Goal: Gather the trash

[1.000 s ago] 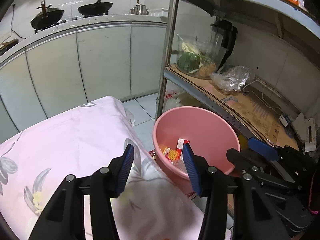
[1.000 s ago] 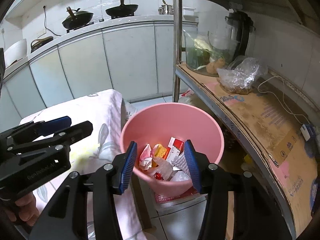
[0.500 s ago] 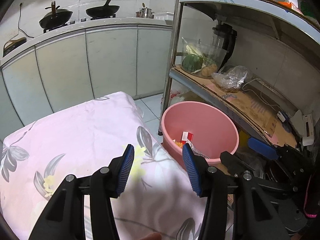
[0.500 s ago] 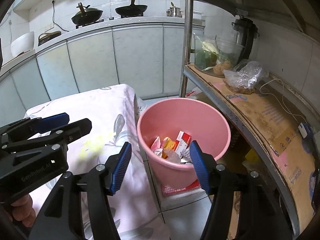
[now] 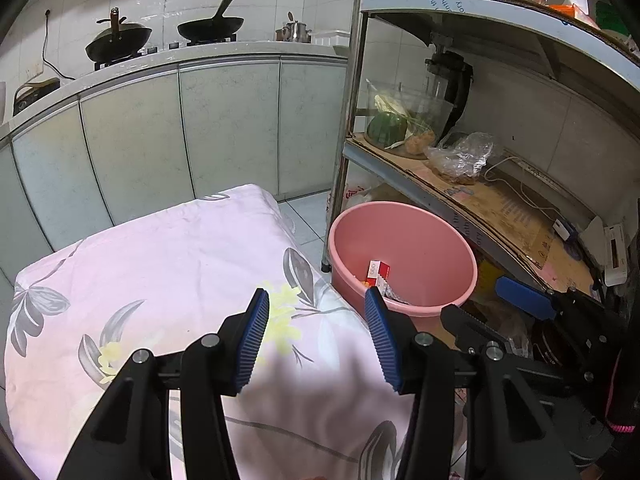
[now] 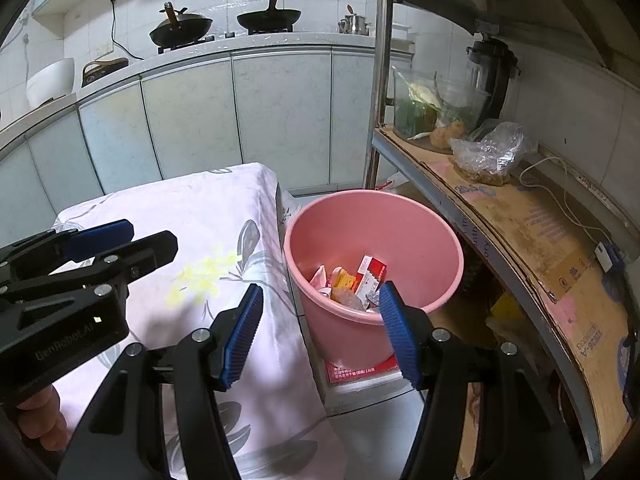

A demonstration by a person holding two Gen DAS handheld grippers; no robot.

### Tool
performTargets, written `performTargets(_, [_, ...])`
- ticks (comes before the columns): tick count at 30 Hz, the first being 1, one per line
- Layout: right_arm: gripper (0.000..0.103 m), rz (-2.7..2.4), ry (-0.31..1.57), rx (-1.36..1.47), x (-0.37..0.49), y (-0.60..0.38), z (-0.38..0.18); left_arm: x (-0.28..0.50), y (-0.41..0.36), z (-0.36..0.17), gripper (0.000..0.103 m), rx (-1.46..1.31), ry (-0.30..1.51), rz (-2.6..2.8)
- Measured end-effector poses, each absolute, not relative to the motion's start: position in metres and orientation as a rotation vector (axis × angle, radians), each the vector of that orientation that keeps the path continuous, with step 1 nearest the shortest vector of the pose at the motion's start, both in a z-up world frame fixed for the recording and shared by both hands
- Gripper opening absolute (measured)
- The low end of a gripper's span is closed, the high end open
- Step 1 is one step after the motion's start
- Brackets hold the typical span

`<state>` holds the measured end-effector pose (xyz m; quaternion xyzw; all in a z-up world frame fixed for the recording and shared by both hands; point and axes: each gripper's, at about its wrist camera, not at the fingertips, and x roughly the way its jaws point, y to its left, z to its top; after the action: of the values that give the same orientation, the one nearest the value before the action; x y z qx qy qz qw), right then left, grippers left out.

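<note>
Both backing away from the pink bucket, now sitting farther off. Left gripper hanging half-wide, gripping nothing; right gripper just widening, also bare. Trash lying inside the bucket, likely signalling that drop finishing.

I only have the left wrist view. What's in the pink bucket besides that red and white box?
Observer: An orange wrapper and pale scraps lie beside the red and white box in the pink bucket.
Operator: Is my other hand carrying anything?
Observer: No. The right gripper has just been opening its jaws, with nothing between them.
Operator: What's under the bucket?
Observer: A red printed sheet sticks out beneath it.
</note>
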<state>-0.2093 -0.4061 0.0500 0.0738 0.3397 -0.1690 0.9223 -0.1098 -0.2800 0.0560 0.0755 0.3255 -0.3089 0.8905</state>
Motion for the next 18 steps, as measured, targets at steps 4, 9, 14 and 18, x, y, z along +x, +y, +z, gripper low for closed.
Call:
performTargets(4, [0.061, -0.347, 0.699, 0.152, -0.2095, -0.4057, 0.05, -0.111, -0.2786, 0.0553, 0.049, 0.158, 0.677, -0.636])
performTargets(9, [0.061, -0.346, 0.699, 0.154, -0.2108, -0.4057, 0.049, -0.1113, -0.2776, 0.0546, 0.049, 0.159, 0.679, -0.632])
performTargets(14, [0.061, -0.345, 0.702, 0.153, -0.2108, -0.4061, 0.0487, -0.1117, -0.2778, 0.0544, 0.049, 0.16, 0.678, -0.633])
performTargets(18, [0.061, -0.344, 0.706, 0.156, -0.2111, -0.4059, 0.0471, -0.1119, -0.2784, 0.054, 0.049, 0.164, 0.678, -0.635])
